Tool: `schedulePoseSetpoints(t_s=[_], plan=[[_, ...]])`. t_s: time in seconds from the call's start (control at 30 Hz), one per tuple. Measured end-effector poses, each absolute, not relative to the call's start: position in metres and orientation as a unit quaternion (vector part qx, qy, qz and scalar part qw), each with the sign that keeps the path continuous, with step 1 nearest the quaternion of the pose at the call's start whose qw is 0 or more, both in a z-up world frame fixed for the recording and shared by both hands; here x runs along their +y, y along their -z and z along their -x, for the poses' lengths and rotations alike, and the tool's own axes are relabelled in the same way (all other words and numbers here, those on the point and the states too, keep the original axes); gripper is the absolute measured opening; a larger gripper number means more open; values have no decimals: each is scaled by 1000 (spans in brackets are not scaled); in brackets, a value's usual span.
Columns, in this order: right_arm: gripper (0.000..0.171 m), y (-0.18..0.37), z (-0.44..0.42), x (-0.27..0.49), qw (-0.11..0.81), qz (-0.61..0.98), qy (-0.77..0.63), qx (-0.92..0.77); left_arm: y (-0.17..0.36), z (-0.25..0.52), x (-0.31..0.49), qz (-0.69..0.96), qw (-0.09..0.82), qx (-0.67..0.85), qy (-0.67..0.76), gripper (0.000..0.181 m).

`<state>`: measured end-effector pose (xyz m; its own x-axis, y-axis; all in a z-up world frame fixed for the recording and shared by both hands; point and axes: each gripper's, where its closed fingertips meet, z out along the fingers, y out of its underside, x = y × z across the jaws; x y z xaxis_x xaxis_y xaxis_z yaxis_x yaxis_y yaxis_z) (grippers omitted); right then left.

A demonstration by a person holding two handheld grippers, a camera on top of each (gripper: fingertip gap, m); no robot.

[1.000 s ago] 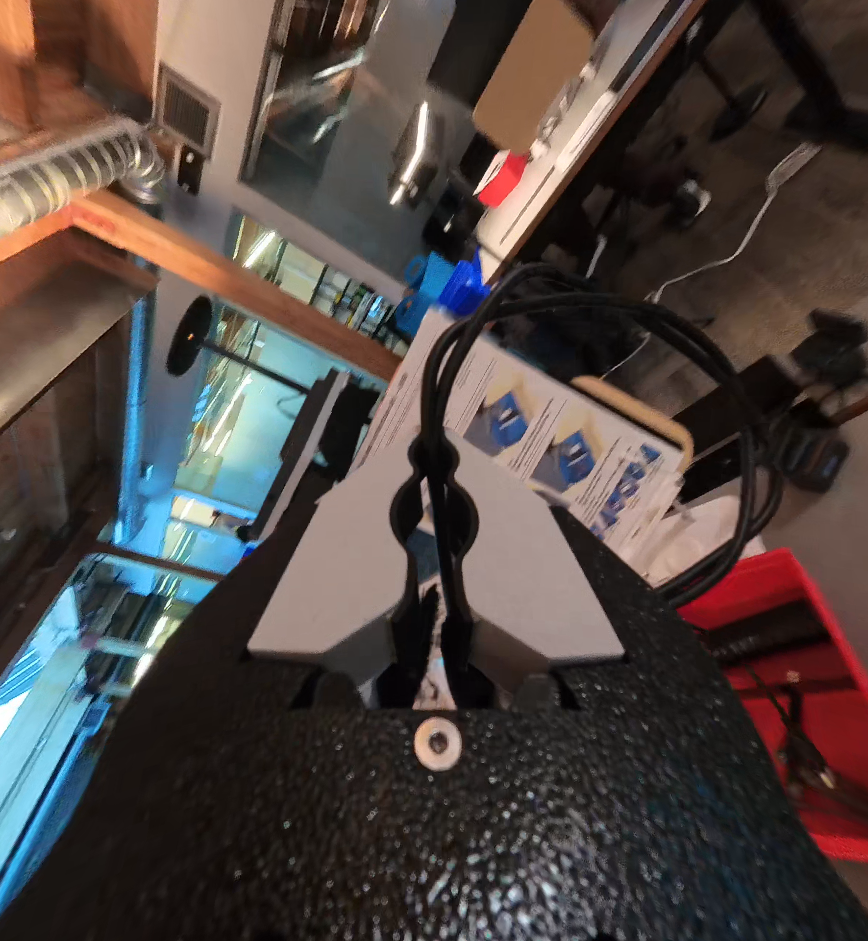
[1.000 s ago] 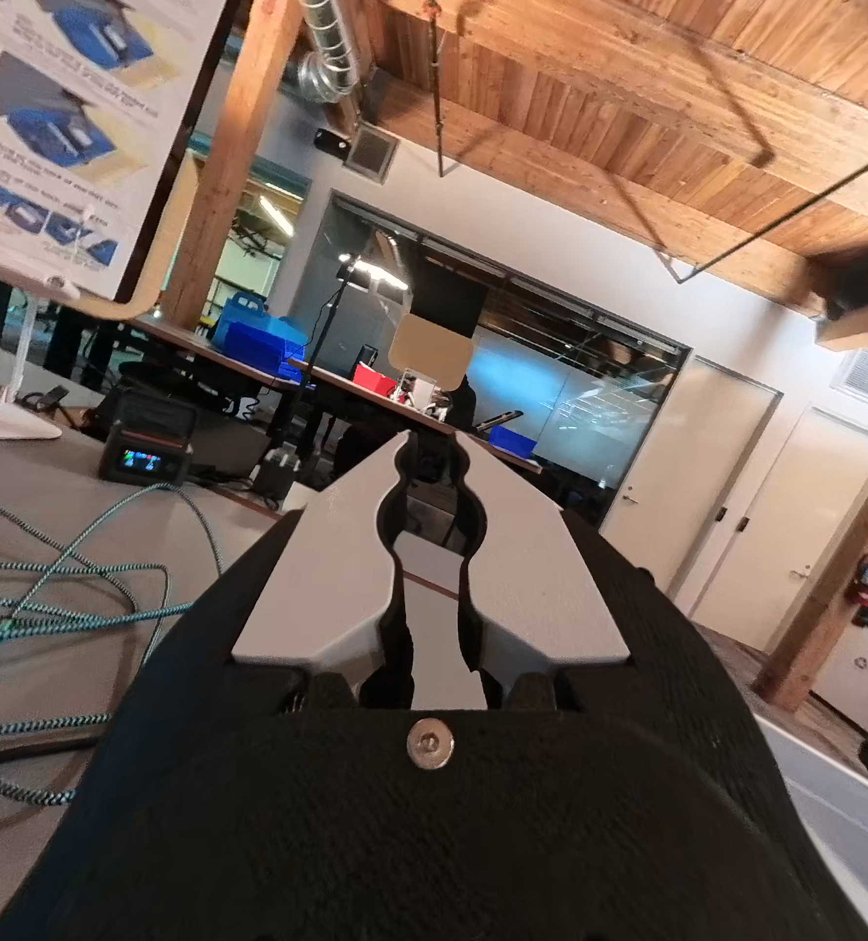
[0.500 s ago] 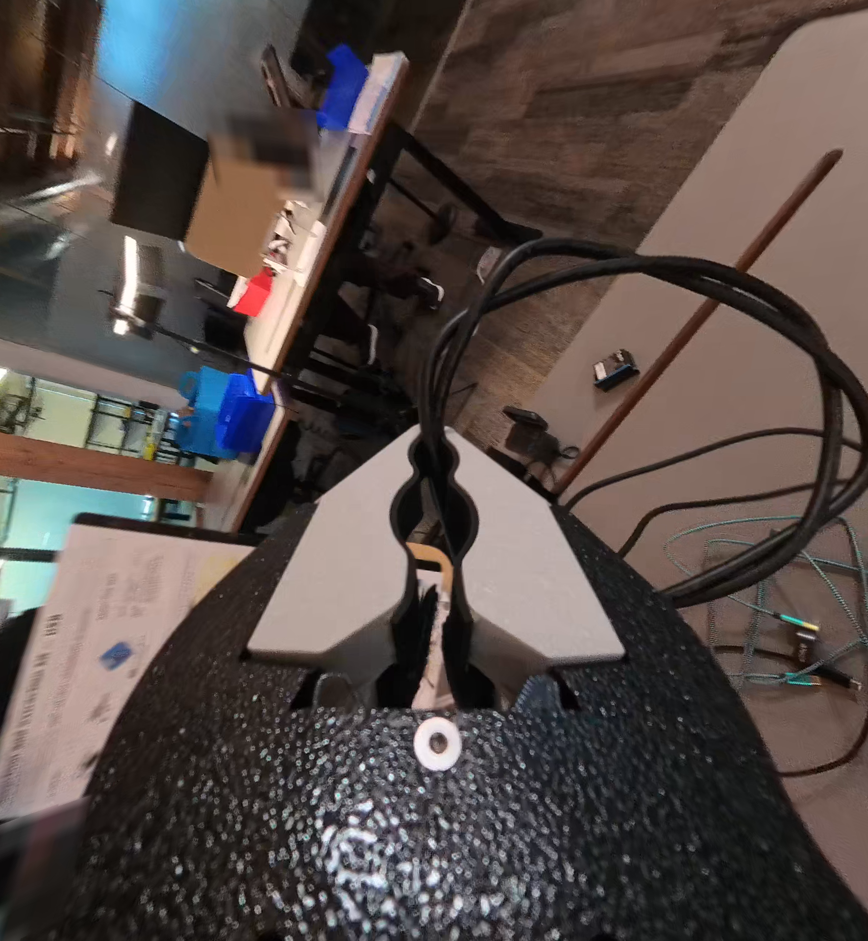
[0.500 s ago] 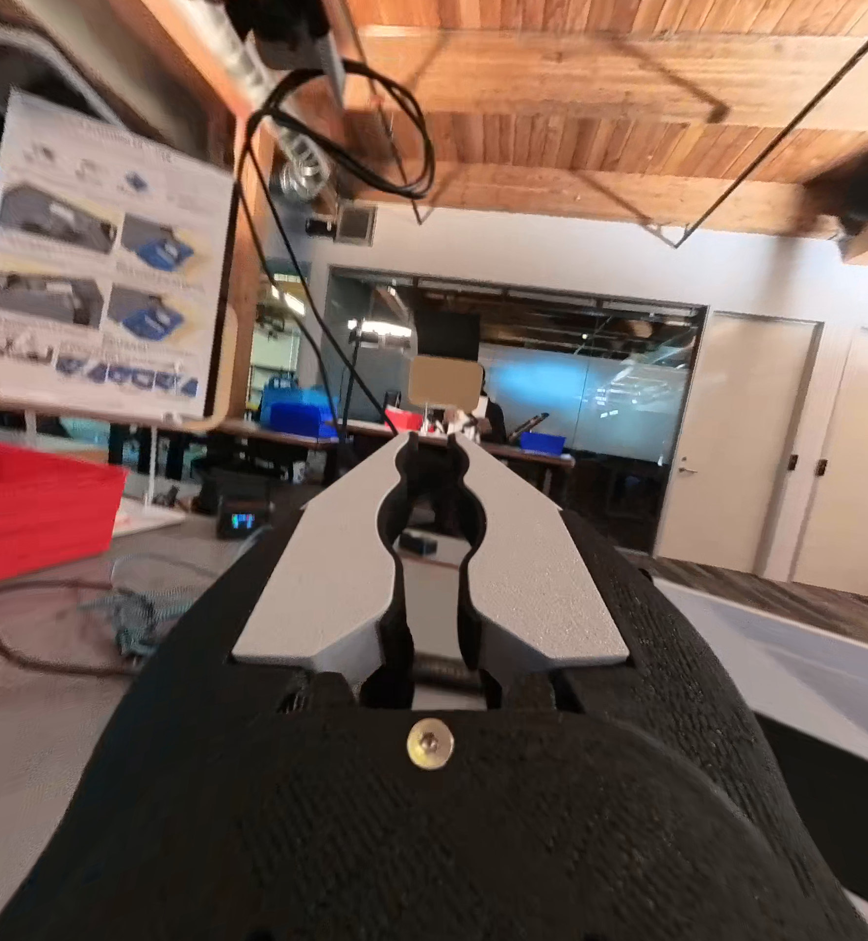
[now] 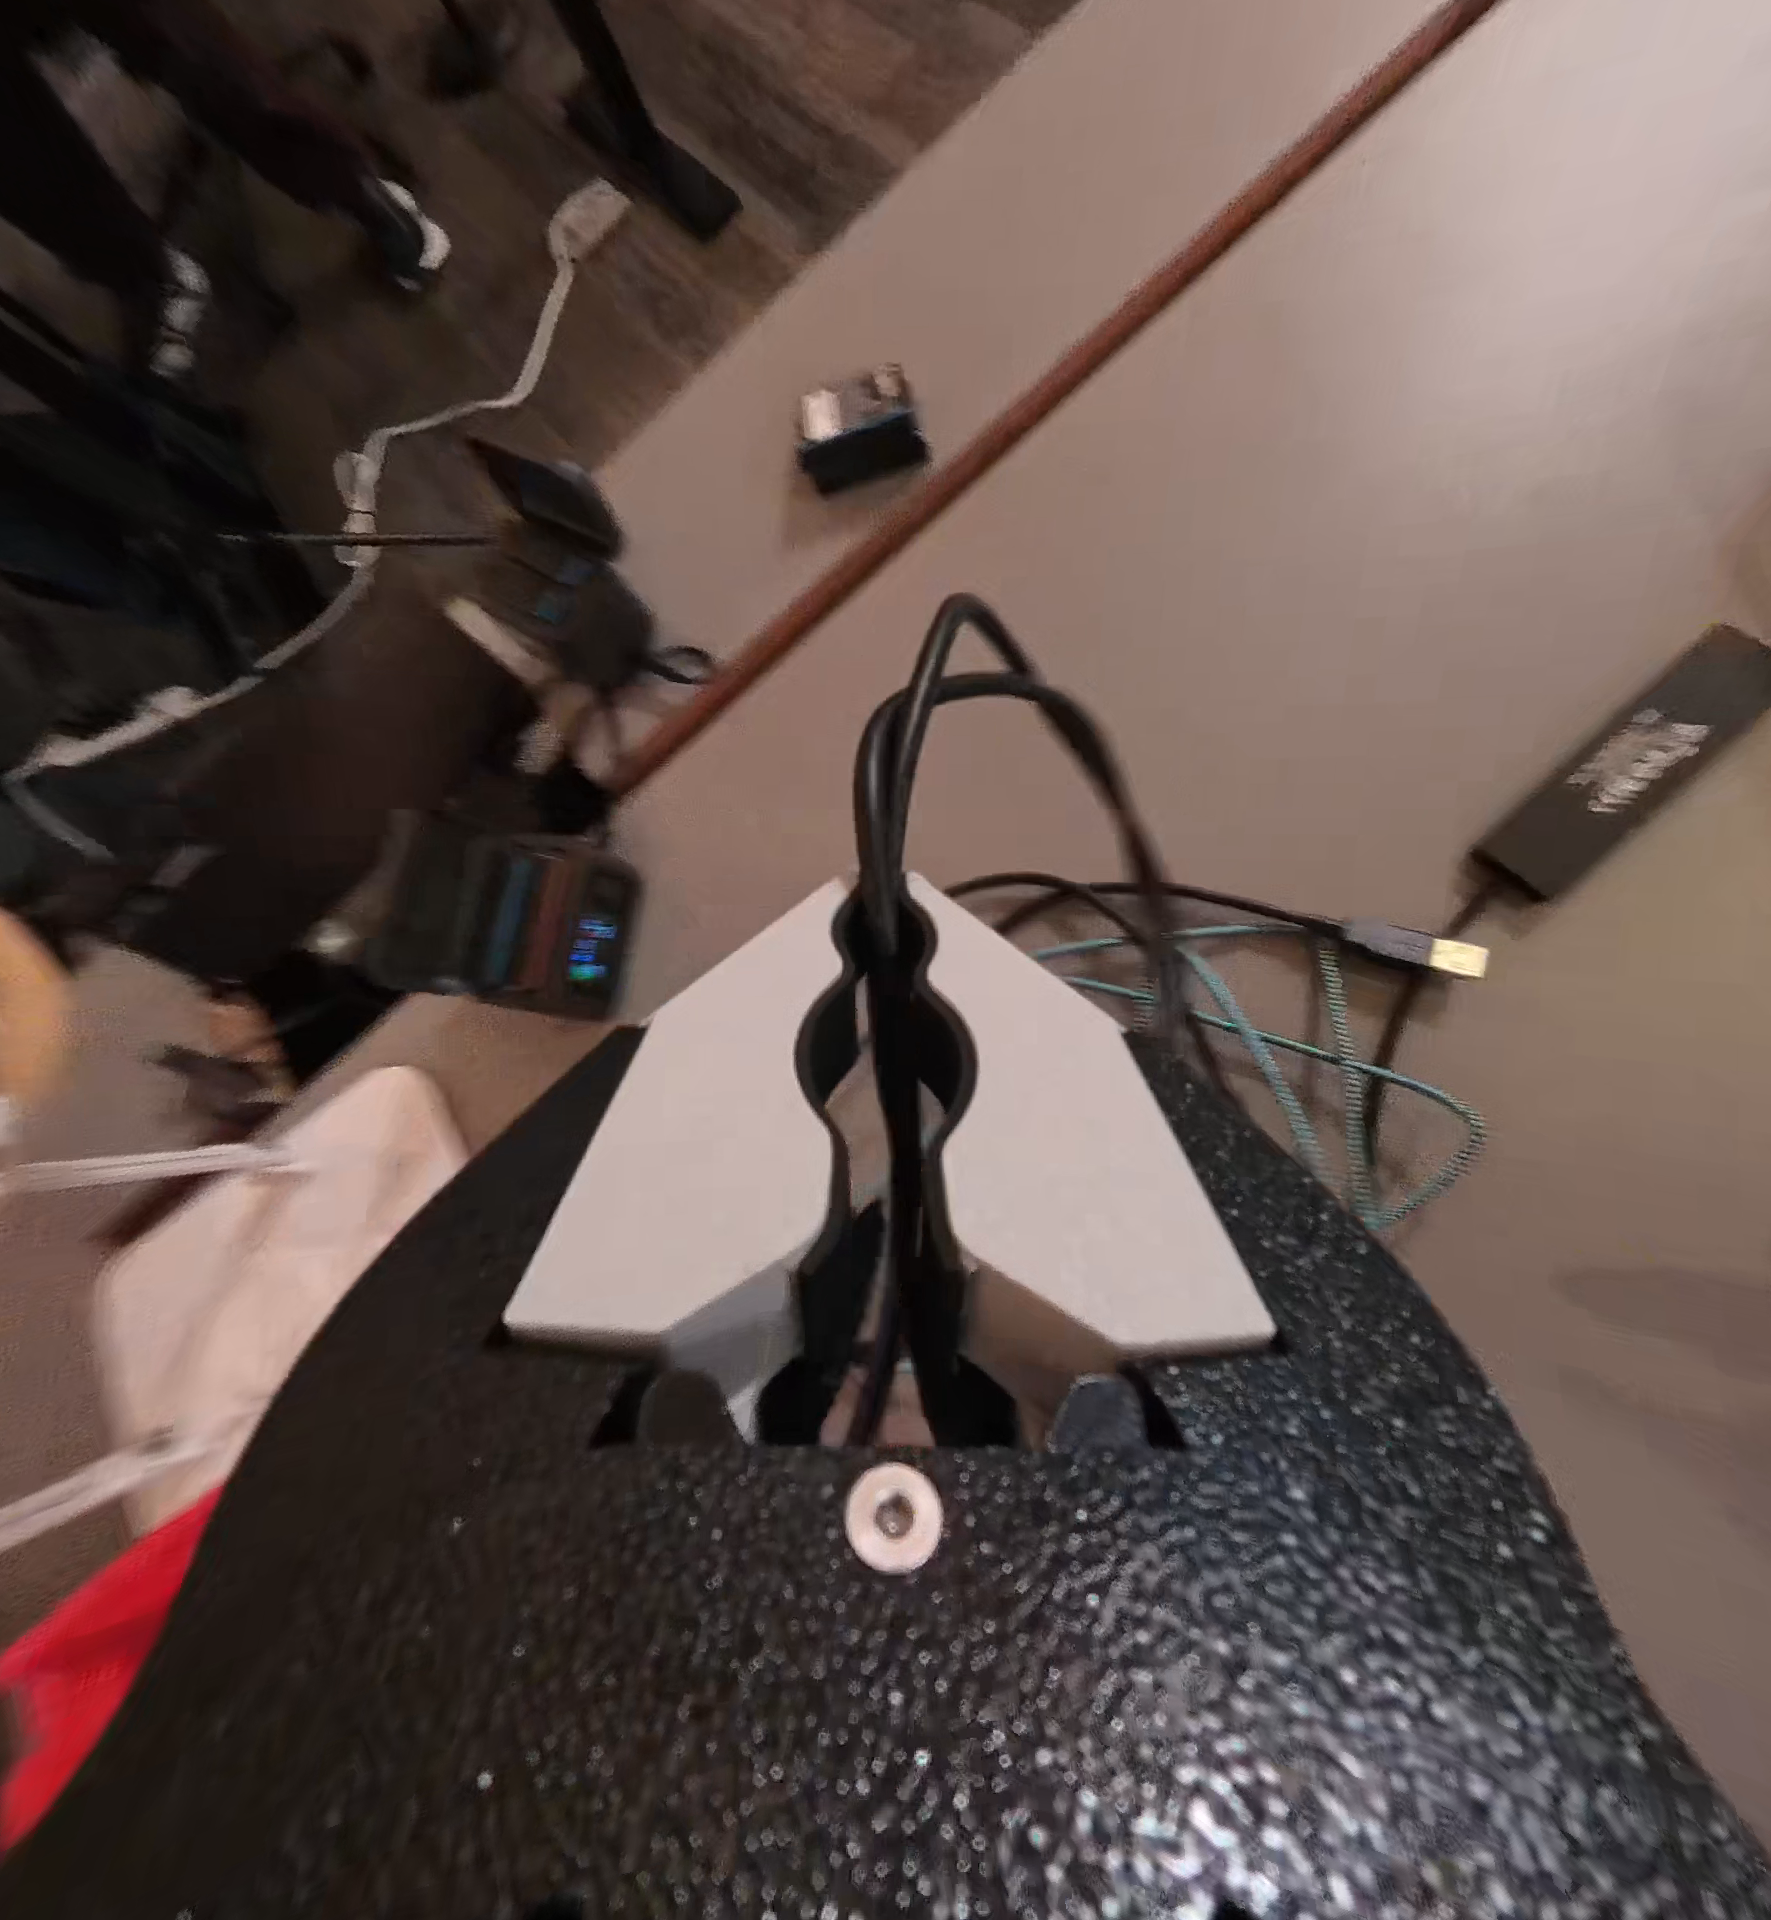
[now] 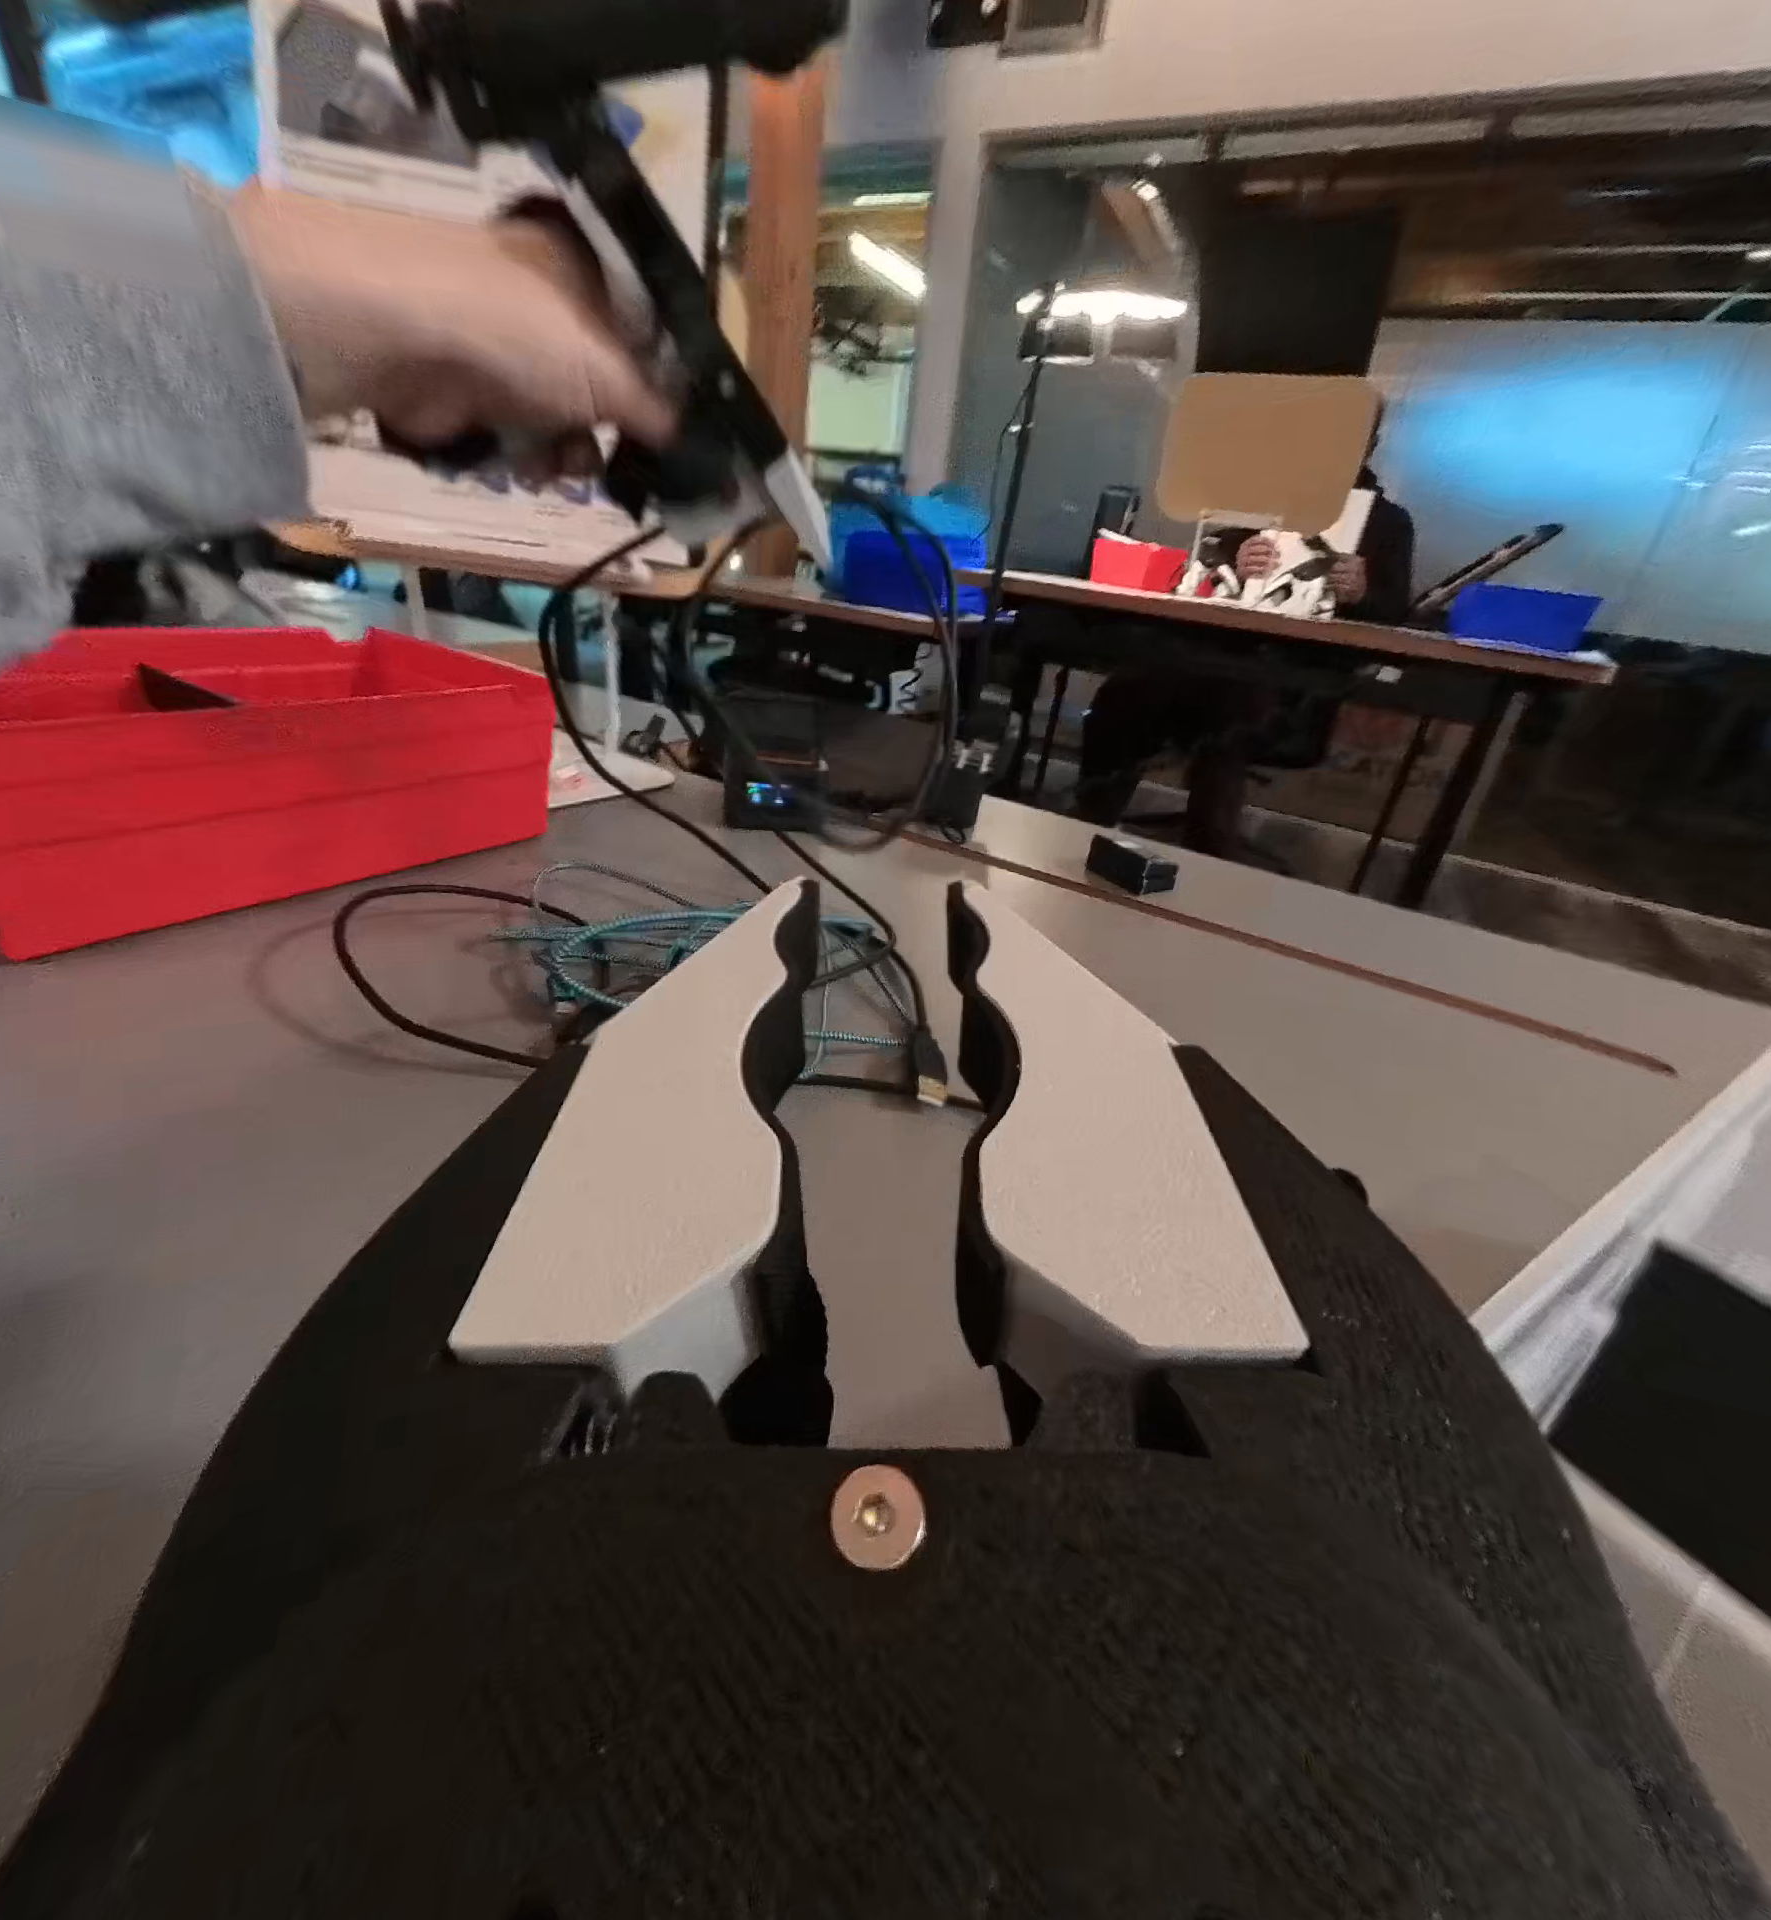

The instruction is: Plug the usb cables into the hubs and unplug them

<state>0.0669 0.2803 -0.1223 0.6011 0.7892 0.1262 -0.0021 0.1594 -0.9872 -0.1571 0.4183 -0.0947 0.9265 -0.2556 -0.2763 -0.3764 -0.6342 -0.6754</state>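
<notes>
My left gripper [image 5: 883, 894] is shut on a looped black USB cable [image 5: 964, 675] and holds it above the grey table. The cable's plug [image 5: 1421, 948] lies on the table near a flat black hub [image 5: 1639, 758] at the right. A teal braided cable [image 5: 1317, 1049] lies tangled beneath. My right gripper [image 6: 881, 896] is open and empty, low over the table, pointing at the same plug [image 6: 929, 1081] and teal cable [image 6: 652, 935]. In the right wrist view the left gripper [image 6: 735, 457] hangs at upper left, held by a hand, with the black cable [image 6: 948, 665] drooping from it.
A red tray [image 6: 237, 748] stands at the left. A small black box [image 6: 1130, 862] lies near the table seam [image 5: 1068, 364]. A black device with a lit display [image 6: 772, 790] sits at the table's far edge. A person sits at a far table. Some 25 cm of space lies between my two pairs of fingers. The flat black hub [image 5: 1639, 758] is about 20 cm from my right fingertips and 30 cm from my left.
My left gripper has swung down towards the table with the black cable still in it. My right gripper has tilted down to the table and opened its jaws.
</notes>
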Motion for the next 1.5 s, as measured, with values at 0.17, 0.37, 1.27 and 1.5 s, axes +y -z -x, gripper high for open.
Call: schedulePoseSetpoints(t_s=[0.17, 0.37, 1.27, 1.5], plan=[[34, 83, -47, 288, 552, 587, -247, -538, 131, 114, 372, 888, 431, 155, 46, 76], [65, 193, -51, 388, 213, 646, -88, -728, 124, 80, 321, 804, 556, 121, 173, 92], [32, 174, 3, 338, 452, 229, 152, -849, 170, 16, 319, 735, 581, 270, 223, 73], [32, 172, -3, 311, 533, 99, 222, -810, 193, -13, 321, 737, 491, 320, 337, 36]])
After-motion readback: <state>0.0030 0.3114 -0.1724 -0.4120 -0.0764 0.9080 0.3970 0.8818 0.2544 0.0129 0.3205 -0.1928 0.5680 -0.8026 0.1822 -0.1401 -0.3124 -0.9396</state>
